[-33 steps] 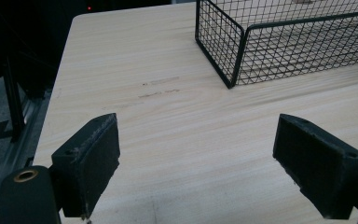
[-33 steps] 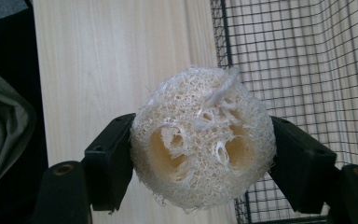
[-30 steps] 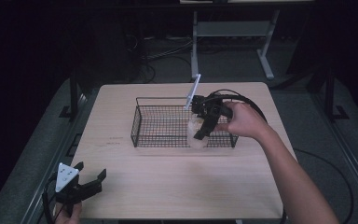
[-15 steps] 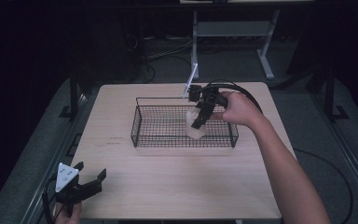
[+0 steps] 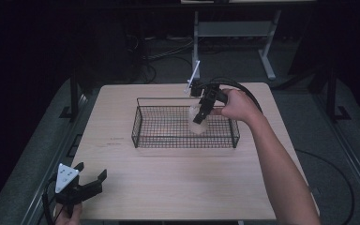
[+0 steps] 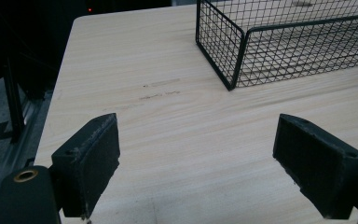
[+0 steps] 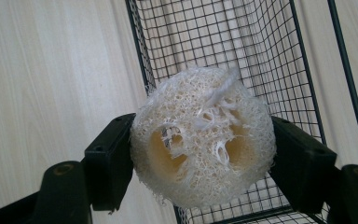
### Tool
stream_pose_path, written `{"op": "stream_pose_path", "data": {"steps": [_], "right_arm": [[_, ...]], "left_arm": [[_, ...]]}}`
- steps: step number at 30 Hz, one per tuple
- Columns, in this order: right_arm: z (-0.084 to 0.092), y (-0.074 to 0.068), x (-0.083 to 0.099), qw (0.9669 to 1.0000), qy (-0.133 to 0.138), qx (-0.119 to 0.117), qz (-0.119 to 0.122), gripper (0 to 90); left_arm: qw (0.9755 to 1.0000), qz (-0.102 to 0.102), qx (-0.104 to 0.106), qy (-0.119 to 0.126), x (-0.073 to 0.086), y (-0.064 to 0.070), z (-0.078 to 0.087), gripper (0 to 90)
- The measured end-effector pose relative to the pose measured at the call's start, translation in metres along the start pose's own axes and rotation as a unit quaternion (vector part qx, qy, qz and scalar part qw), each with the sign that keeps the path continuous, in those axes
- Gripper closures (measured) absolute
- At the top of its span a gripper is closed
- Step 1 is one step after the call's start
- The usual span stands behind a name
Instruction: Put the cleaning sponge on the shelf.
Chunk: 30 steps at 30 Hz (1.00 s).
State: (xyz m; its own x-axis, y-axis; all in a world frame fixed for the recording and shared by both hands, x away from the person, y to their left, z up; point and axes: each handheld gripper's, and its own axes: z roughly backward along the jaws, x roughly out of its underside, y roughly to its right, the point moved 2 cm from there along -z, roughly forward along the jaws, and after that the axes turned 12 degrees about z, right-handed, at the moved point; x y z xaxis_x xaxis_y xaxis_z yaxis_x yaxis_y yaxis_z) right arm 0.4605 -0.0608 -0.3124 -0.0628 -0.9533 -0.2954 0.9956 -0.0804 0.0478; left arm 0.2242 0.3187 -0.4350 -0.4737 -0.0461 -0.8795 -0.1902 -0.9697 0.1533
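Observation:
A pale round loofah sponge [image 7: 203, 137] is clamped between the two black jaws of my right gripper [image 7: 203, 163]. In the high view that gripper [image 5: 199, 115] points down into the right half of a black wire basket [image 5: 143, 139], with the loofah [image 5: 198, 123] low inside it. Whether the sponge touches the basket floor I cannot tell. My left gripper [image 5: 86, 180] rests at the table's near left corner, open, nothing between its pads [image 6: 91, 163]. The basket's corner [image 6: 235, 51] lies ahead of it to the right.
The basket sits mid-table on a light wooden top [image 5: 178, 187]. A thick black cable [image 5: 248, 93] loops behind the right hand. Dark floor, cables and a metal stand's legs [image 5: 267, 65] lie beyond the far edge.
My right gripper has moved left and down with the loofah, from over the basket's right part deeper into it. The left gripper has stayed still.

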Motion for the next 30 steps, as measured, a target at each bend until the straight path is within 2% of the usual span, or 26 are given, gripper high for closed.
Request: {"op": "stream_pose_path", "data": {"steps": [13,22,24,30], "right_arm": [[-0.013,0.016,0.005,0.9997,-0.001,-0.006,-0.022,27.8],[-0.025,0.023,0.008,0.9996,-0.002,-0.005,-0.026,27.8],[-0.027,0.025,0.011,0.9994,0.002,-0.008,-0.033,27.8],[-0.039,0.028,0.018,0.9989,-0.005,-0.011,-0.046,27.7]], "left_arm": [[1.0,0.002,0.0,-0.001,0.0,0.001,-0.002,13.8],[1.0,-0.003,0.001,-0.002,-0.001,0.001,-0.002,13.8],[1.0,-0.002,0.001,-0.001,-0.001,0.001,-0.002,13.8],[1.0,0.0,0.002,0.001,0.0,0.001,-0.002,13.8]]}}
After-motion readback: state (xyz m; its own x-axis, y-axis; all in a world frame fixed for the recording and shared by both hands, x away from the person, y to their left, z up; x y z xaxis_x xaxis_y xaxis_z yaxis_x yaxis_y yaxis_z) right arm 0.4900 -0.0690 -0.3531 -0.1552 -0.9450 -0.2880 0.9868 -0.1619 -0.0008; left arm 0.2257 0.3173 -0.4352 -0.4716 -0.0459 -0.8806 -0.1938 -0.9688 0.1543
